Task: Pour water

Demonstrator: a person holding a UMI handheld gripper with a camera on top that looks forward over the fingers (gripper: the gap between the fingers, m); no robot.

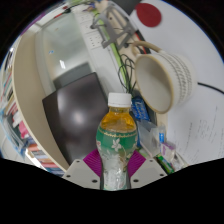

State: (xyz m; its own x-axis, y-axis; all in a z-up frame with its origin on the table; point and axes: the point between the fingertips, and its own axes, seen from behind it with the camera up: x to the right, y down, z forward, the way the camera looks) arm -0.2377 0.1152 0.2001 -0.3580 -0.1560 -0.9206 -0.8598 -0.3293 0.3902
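The gripper (117, 170) holds a bottle (118, 140) upright between its two fingers, whose purple pads (92, 163) press against the lower part of the bottle on either side.

Beyond the fingers lies a pale desk (185, 130) that fills most of the scene. On the left, a large curved white panel (35, 85) sweeps from the near side to the far side, and within its curve stands a dark monitor (72, 108) with a soft reflection on its screen. To the far left of the panel, a row of coloured items (17, 120) runs along the edge; what they are cannot be told.

To the right of the bottle and a little farther away rests a round, cream-coloured object with ribbed sides (165, 78), perhaps a fan or a heater. Thin green stems (122, 62) rise behind the bottle towards the far side. A red round thing (148, 14) sits at the far end of the desk.

The bottle itself is clear plastic, filled with amber liquid in its upper part, wrapped in a green label (118, 143) around its middle, and closed with a white cap (119, 99). Just right of it, a small blue box (143, 108) stands on the desk, and some small green and white bits (165, 148) lie near the right finger.
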